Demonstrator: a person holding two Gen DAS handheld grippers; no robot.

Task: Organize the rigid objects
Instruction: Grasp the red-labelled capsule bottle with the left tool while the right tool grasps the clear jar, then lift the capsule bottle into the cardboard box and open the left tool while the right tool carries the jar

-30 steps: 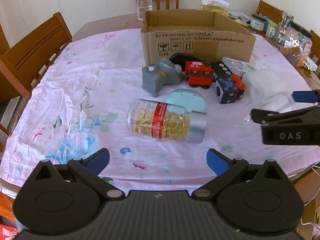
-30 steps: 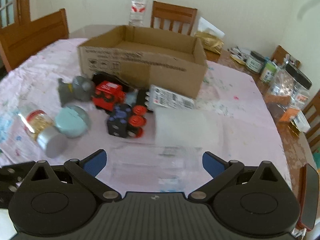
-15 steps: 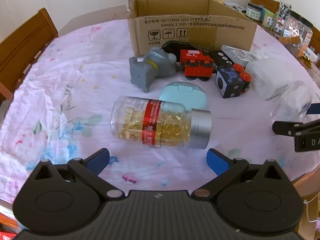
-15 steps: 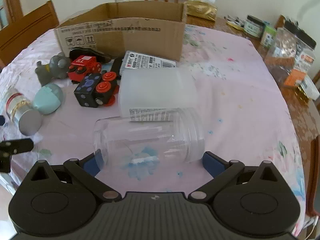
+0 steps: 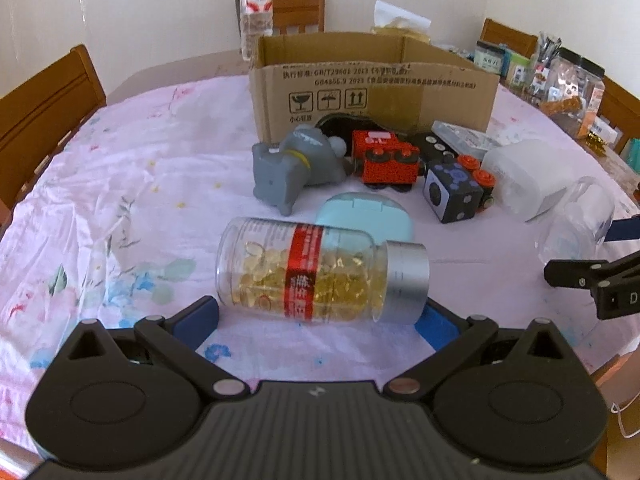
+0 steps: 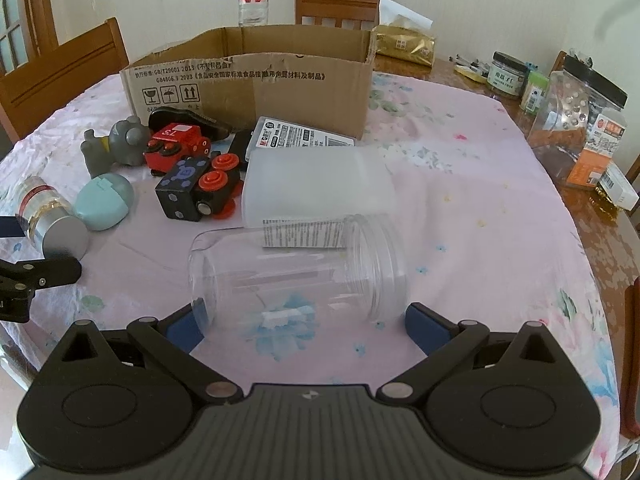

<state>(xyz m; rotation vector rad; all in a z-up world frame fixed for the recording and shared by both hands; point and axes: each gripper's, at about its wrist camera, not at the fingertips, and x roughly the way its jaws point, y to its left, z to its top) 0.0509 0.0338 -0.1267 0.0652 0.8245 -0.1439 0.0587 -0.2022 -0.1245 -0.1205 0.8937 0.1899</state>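
Between the wide-open jaws of the left gripper (image 5: 318, 316), a capsule bottle (image 5: 320, 276) is framed on its side, ungripped. An empty clear jar (image 6: 298, 272) is likewise straddled, unclamped, by the right gripper (image 6: 300, 324). Toys and a cardboard box (image 6: 256, 80) are seen at twelve o'clock on the bench (image 6: 480, 216).
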